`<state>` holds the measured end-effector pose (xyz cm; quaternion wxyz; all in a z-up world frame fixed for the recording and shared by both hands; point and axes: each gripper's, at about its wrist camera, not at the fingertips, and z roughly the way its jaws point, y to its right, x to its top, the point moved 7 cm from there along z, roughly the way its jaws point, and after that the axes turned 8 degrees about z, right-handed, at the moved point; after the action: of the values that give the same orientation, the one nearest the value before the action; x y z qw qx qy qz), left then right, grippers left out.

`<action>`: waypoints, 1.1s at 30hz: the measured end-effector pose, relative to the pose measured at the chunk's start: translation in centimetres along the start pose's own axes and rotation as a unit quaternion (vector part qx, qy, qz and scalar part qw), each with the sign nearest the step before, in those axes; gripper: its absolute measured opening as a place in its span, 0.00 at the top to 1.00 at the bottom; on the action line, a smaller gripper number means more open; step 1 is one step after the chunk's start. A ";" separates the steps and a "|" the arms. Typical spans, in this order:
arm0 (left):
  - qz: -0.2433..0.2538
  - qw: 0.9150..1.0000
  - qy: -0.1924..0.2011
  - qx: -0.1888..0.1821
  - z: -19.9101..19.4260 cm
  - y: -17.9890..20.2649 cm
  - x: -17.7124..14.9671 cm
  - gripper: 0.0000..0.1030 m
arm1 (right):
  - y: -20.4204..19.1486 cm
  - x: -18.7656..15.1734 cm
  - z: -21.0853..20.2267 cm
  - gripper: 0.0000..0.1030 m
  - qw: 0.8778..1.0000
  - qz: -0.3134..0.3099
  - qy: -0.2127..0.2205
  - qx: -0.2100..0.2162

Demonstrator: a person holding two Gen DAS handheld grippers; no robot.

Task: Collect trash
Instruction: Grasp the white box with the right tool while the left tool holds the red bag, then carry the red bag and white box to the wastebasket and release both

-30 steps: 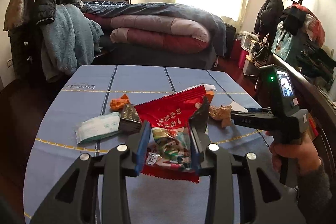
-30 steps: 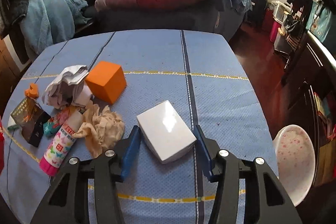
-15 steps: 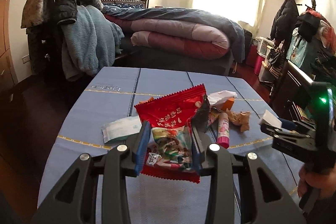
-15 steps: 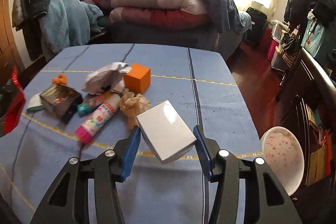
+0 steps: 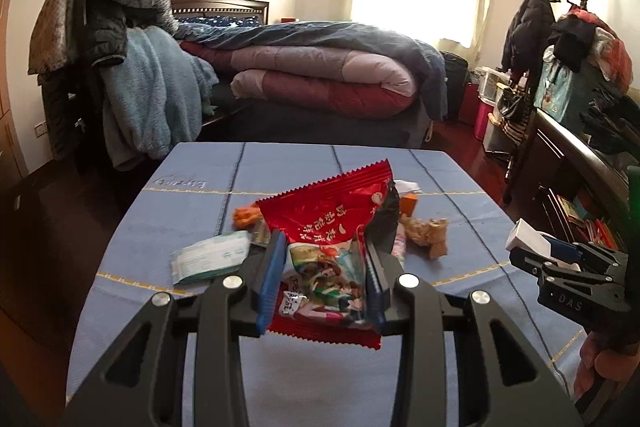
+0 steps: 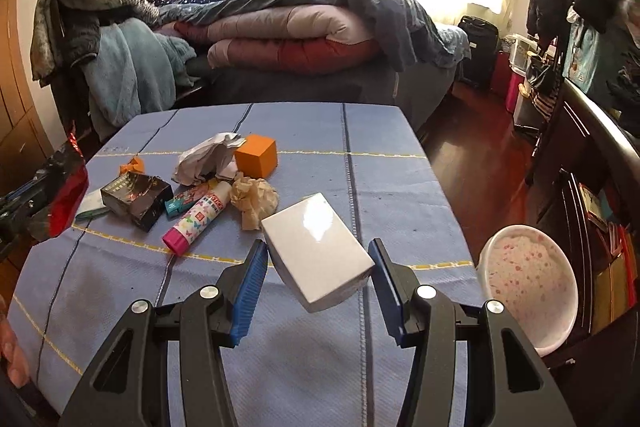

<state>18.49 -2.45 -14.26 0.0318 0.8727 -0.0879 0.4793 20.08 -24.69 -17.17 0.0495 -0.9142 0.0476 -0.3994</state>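
Over the blue table point(image 5: 192, 211), the left gripper point(image 5: 326, 281) pinches a red snack wrapper point(image 5: 328, 247), lifted clear. Right of it, the right gripper point(image 6: 316, 279) clamps a white box point(image 6: 316, 251) above the table's right edge.

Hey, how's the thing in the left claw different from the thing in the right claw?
The left claw grips a red snack wrapper; the right claw grips a white box. The snack wrapper is soft, crinkled and printed with pictures; the white box is rigid, plain and glossy. The wrapper stands nearly upright between the fingers, the box sits tilted, one corner down. Both are held off the blue tablecloth.
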 end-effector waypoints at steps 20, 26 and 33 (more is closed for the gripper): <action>0.043 0.998 0.000 -0.053 2.1 9.2 2.1 0.63 | 5.8 -0.3 0.2 0.41 1.000 0.022 -0.005 0.009; 0.046 0.998 0.002 -0.046 2.2 9.4 2.1 0.63 | 4.4 -2.6 3.8 0.21 0.998 -0.016 -0.052 -0.006; 0.035 0.999 -0.002 -0.033 2.4 8.8 2.1 0.63 | 3.5 -3.5 4.0 0.58 0.997 -0.046 -0.063 0.006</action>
<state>19.97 -11.66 -14.07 0.0441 0.8686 -0.1340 0.4749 20.47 -27.48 -22.88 0.0398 -0.9384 -0.0003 -0.3433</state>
